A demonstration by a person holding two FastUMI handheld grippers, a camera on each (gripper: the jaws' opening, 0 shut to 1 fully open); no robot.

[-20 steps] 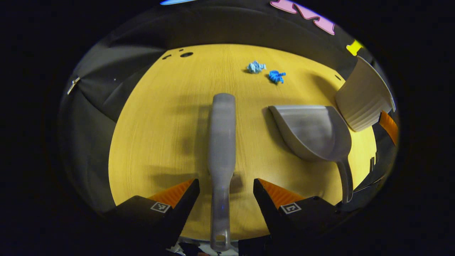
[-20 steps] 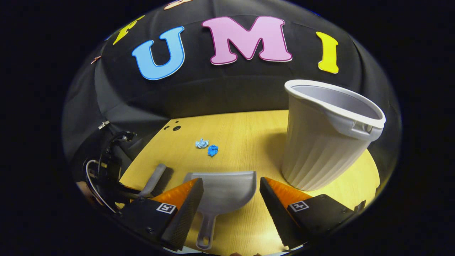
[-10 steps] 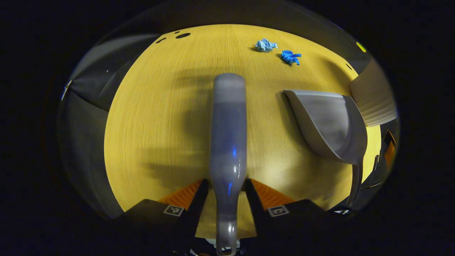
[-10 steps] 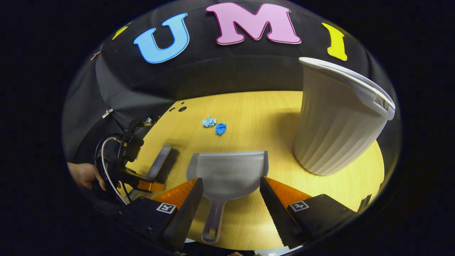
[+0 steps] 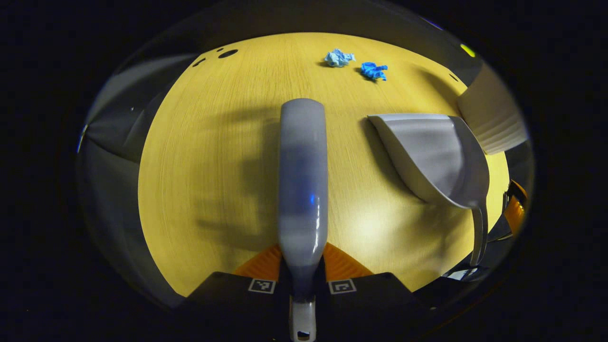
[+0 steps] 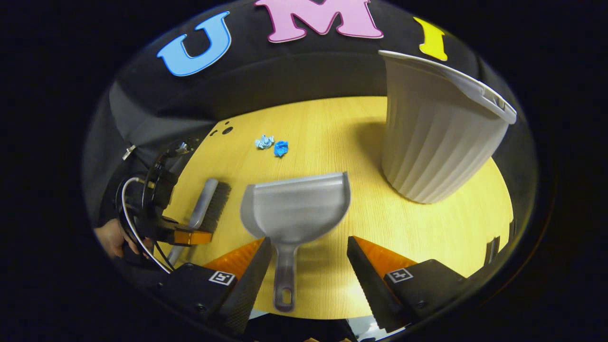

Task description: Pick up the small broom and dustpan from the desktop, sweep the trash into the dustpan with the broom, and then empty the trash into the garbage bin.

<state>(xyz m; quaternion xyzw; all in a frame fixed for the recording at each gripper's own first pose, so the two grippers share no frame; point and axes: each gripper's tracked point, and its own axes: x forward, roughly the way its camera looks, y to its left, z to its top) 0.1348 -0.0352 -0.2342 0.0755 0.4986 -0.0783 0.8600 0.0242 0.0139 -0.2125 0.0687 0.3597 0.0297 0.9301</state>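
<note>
Now the left claw (image 5: 302,273), spread a second ago, pinches the broom (image 5: 302,175); right claw (image 6: 308,266) spread.

Both views look down close over one desktop (image 5: 209,156) — sharing dustpan (image 6: 294,206).

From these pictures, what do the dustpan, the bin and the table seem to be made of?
Dustpan: likely grey plastic, smooth with a soft sheen, moulded in one piece with its handle.
Bin: probably pale matt plastic, with moulded vertical ribs and a rolled rim.
Table: wood or a wood-look laminate; fine straight grain shows.
</note>
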